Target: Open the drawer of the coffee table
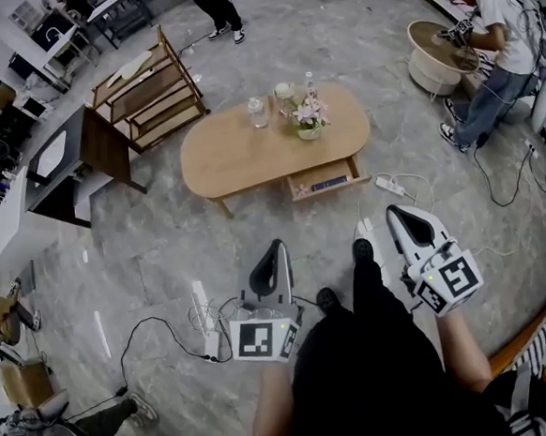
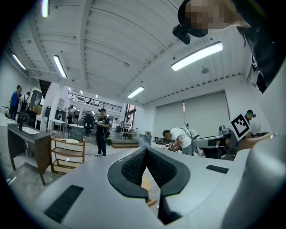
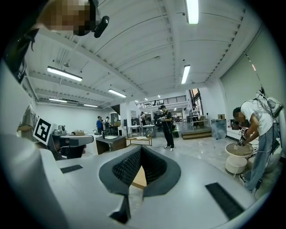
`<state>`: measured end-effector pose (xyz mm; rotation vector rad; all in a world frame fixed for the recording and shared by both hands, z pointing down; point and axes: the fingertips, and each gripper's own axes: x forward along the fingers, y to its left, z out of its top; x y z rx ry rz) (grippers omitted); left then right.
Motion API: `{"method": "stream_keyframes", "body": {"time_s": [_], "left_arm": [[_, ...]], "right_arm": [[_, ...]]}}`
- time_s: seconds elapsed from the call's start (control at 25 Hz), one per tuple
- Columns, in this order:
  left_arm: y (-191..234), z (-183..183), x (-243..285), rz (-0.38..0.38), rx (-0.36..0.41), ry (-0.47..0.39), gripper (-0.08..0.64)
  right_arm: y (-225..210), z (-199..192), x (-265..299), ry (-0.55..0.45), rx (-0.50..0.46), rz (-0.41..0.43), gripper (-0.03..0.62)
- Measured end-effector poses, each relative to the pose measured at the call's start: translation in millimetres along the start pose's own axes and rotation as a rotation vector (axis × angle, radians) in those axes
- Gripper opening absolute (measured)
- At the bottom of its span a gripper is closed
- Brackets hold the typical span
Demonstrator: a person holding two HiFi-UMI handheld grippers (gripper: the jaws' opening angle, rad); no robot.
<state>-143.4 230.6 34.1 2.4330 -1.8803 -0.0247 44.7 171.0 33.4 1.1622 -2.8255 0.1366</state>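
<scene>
The oval wooden coffee table (image 1: pixel 231 159) stands on the grey floor ahead of me. Its drawer (image 1: pixel 324 179) on the near side is pulled out, with a dark flat thing lying inside. Both grippers hang well short of the table, close to my body, touching nothing. My left gripper (image 1: pixel 277 246) is shut and empty; in the left gripper view (image 2: pixel 145 149) its black pads meet at the tips. My right gripper (image 1: pixel 392 210) is likewise shut with nothing held, its tips together in the right gripper view (image 3: pixel 140 147). A sliver of the wooden table (image 3: pixel 139 178) shows behind its pads.
A flower pot (image 1: pixel 308 117), a glass jar (image 1: pixel 258 112) and a bottle stand on the tabletop. A power strip (image 1: pixel 393 186) and cables (image 1: pixel 206 321) lie on the floor. A wooden shelf (image 1: pixel 145 91) and dark desk (image 1: pixel 71 167) are at left; a person (image 1: pixel 495 49) bends over a round table at right.
</scene>
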Motion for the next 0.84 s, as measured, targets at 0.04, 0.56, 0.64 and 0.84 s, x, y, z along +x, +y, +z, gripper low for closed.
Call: {"method": "stream_keyframes", "body": {"time_s": [0.04,0.56,0.64,0.84], "left_arm": [[-0.2,0.4,-1.4,-0.001,0.000,-0.001,0.014],[-0.2,-3.2,-7.7,-0.004,-0.006,0.000,0.014],[1.5,-5.9,-9.0,-0.002,-0.008,0.001,0.014],[5.6,-14.4,-13.0,-0.002,-0.010,-0.003,0.014]], "right_arm": [[1.7,0.4,-0.1,-0.001,-0.001,0.003,0.012],[6.8,0.8,-3.3,0.000,-0.002,0.005,0.012],[8.4,-1.0,-2.7,0.002,-0.003,0.005,0.012],[10.6,-6.3,1.9,-0.001,-0.016,0.001,0.012]]}}
